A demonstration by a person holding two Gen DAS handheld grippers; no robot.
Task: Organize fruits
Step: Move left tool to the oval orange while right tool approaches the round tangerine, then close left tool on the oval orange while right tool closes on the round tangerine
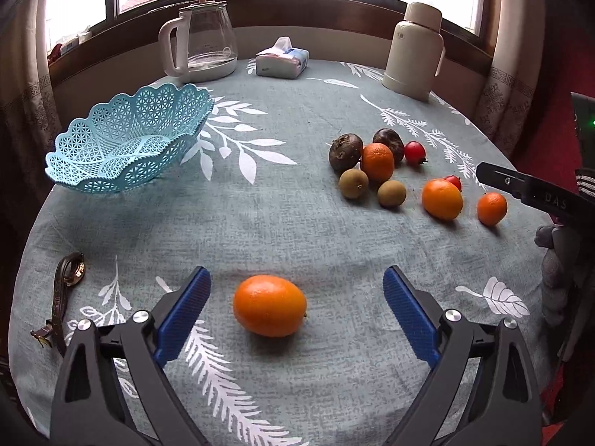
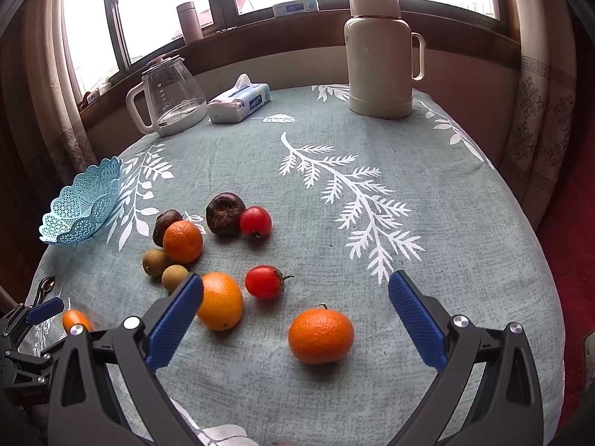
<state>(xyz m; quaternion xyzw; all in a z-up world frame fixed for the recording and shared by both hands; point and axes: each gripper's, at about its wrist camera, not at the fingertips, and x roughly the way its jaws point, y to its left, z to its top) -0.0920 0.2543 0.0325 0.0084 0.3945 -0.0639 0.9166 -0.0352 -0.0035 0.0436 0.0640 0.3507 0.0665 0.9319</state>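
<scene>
An oval orange [image 1: 269, 305] lies on the tablecloth between the wide-apart blue fingers of my left gripper [image 1: 296, 314], which is open and not touching it. A pale blue lattice basket [image 1: 126, 145] stands at the far left with nothing in it. A cluster of fruit lies to the right: oranges [image 1: 377, 161], brown kiwis [image 1: 353, 183], dark passion fruits [image 1: 345, 151] and red tomatoes [image 1: 414, 152]. My right gripper [image 2: 295, 319] is open around a small mandarin [image 2: 321, 335]. A larger orange [image 2: 220, 301] sits beside its left finger [image 2: 174, 325], and a tomato [image 2: 264, 282] lies just beyond.
At the back stand a glass kettle [image 1: 202, 42], a tissue pack [image 1: 282, 58] and a cream thermos [image 1: 412, 52]. A brown wristwatch [image 1: 65, 290] lies at the left near the round table's edge [image 1: 22, 260]. A gloved hand [image 1: 557, 271] holds the right gripper.
</scene>
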